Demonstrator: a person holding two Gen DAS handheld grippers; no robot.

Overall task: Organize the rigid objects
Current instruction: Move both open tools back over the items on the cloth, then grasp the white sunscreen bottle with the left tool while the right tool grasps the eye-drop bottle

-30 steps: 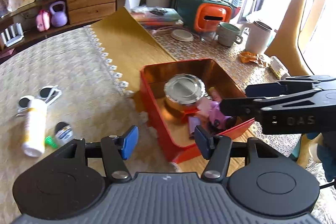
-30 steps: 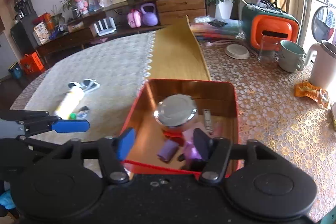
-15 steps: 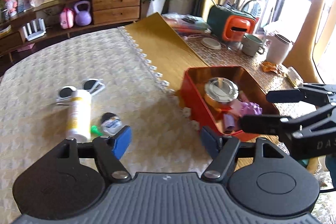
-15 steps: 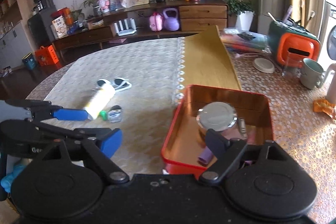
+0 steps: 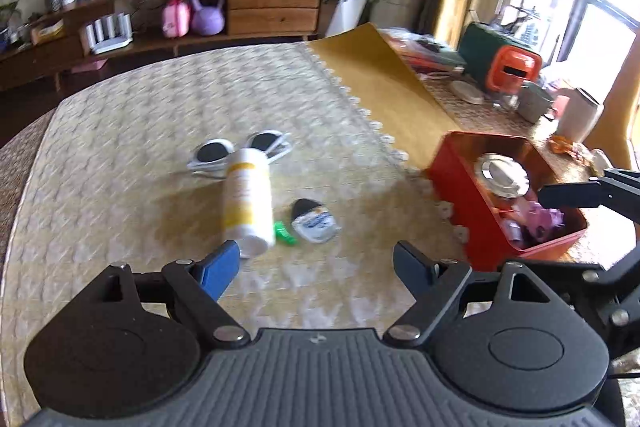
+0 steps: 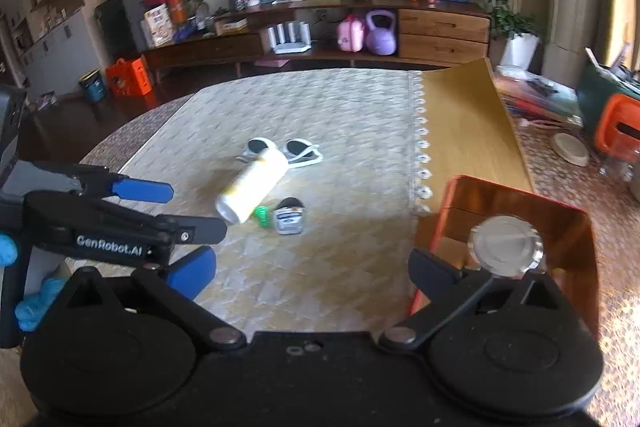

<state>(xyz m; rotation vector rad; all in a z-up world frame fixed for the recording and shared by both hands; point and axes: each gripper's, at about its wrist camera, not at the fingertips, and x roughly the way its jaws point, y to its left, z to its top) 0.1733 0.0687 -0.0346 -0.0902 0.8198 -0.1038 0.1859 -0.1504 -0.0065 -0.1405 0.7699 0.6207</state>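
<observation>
Sunglasses (image 5: 240, 153), a white bottle (image 5: 247, 201), a green bit and a small packet (image 5: 316, 221) lie clustered on the surface, well apart from the red box (image 5: 452, 183). Left tongs (image 5: 316, 263) and right tongs (image 6: 312, 269) both gape wide and empty; I judge that closing on the bottle could nudge it rolling into the sunglasses it touches. Only the left view shows the purple pieces beside the round tin (image 6: 505, 245).

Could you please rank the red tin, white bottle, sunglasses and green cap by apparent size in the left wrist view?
1. red tin
2. white bottle and sunglasses: alike, unranked
3. green cap
</observation>
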